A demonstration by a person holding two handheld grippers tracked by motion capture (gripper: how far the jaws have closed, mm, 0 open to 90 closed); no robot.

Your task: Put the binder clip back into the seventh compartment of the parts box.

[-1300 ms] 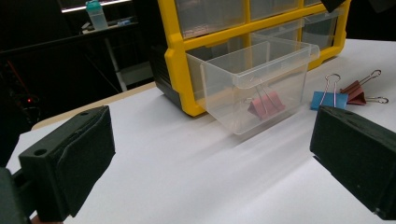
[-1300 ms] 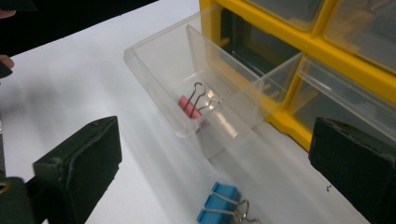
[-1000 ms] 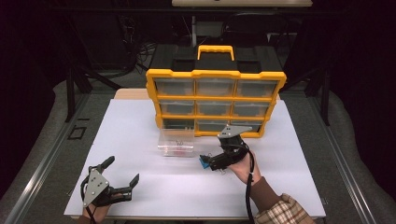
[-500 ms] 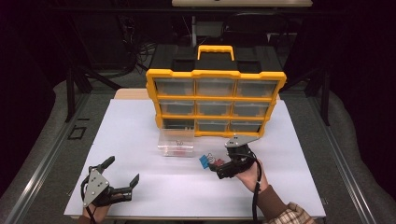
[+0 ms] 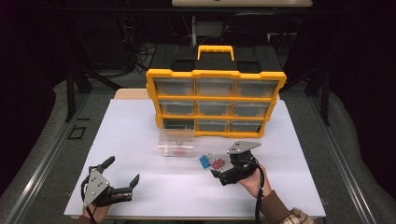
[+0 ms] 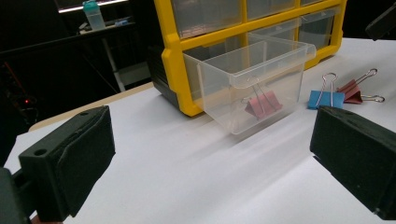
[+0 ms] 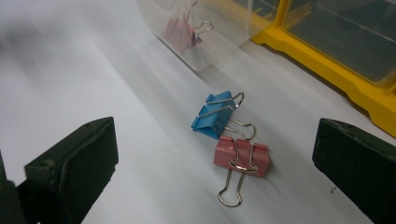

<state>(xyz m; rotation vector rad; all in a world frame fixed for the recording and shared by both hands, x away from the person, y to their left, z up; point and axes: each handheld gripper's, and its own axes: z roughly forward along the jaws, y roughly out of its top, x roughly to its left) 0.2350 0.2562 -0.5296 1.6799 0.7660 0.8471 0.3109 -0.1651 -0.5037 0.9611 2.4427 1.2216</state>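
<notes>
A white table [image 5: 140, 121] fills the frame's middle, the room behind dark. The right gripper [image 5: 218, 173], jaws spread, sits lower right beside a blue clip [image 5: 204, 161] and a pink clip [image 5: 217, 164]. The left gripper [image 5: 122, 177], lower left, gapes empty. A yellow organizer [image 5: 215, 74] stands behind.

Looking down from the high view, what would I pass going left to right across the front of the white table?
Left tool → clear plastic drawer → blue binder clip → red binder clip → right tool.
</notes>
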